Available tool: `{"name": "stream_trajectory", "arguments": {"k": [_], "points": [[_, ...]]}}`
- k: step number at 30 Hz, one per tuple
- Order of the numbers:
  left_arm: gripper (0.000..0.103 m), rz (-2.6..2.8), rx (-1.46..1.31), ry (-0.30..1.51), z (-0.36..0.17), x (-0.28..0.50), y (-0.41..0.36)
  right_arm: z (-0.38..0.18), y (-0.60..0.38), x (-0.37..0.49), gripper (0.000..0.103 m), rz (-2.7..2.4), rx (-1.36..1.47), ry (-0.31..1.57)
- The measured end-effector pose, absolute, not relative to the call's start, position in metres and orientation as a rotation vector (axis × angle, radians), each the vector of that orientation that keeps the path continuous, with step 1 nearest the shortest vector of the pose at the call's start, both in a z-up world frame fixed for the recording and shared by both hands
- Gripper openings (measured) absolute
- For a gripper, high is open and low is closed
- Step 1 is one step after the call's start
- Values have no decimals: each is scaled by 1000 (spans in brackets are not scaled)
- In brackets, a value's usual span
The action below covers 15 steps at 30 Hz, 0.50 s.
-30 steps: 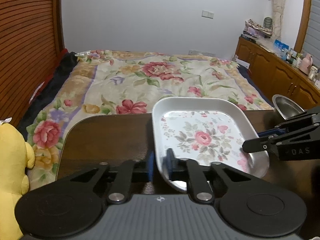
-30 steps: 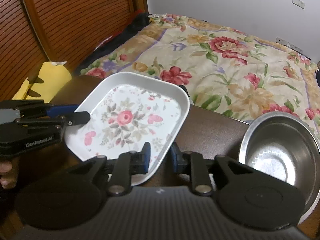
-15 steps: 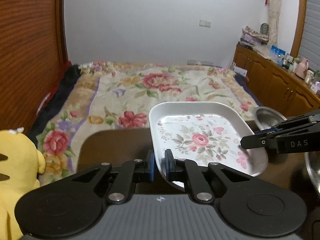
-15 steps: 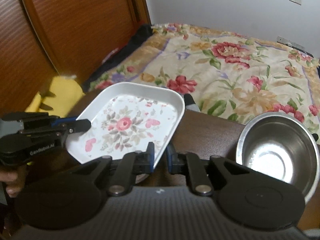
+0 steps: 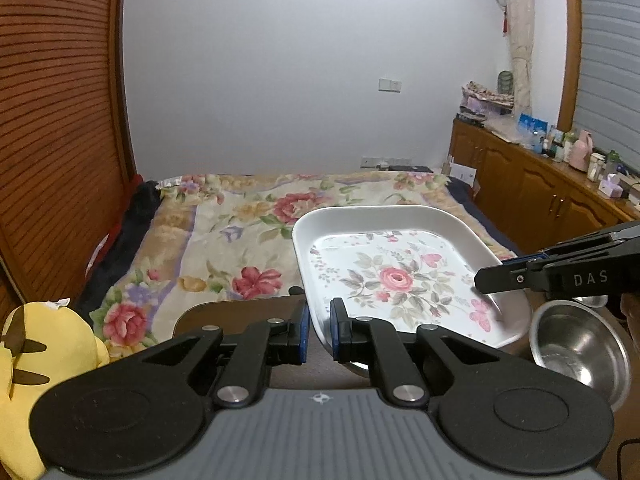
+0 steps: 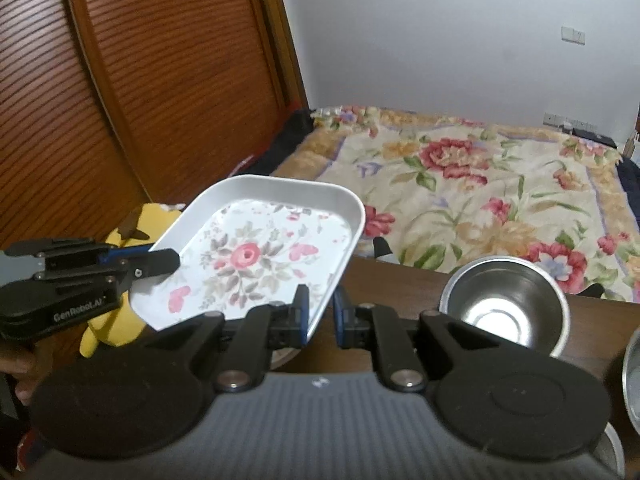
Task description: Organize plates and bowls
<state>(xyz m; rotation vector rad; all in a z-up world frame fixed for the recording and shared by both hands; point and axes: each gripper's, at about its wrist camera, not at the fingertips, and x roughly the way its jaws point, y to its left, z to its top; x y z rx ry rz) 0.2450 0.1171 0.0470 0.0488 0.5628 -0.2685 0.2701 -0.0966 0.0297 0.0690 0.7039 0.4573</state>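
Left claw (image 5: pixel 319 330) and right claw (image 6: pixel 320 317) — each clamped on a rim of the white rectangular tray with a rose print (image 5: pixel 394 276), one at its near-left edge, the other at its right edge. Tray held tilted above the dark brown wooden worktop (image 6: pixel 400 284); a round stainless-steel bowl (image 6: pixel 505 305) stands on the worktop to its right — floral-quilted bed (image 6: pixel 480 184) beyond.

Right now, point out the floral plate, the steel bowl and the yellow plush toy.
floral plate (image 5: pixel 394 280): left wrist view, on its central rose.
steel bowl (image 6: pixel 505 307): right wrist view, on its inner base.
yellow plush toy (image 5: pixel 52 344): left wrist view, on its body.
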Motion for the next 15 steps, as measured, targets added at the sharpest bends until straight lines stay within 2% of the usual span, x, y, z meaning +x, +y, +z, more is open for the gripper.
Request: {"name": "stream_trajectory", "arguments": {"k": [15], "points": [[12,-308,48,533,57,187,101,34,-125,218,14,448,93,662]]}}
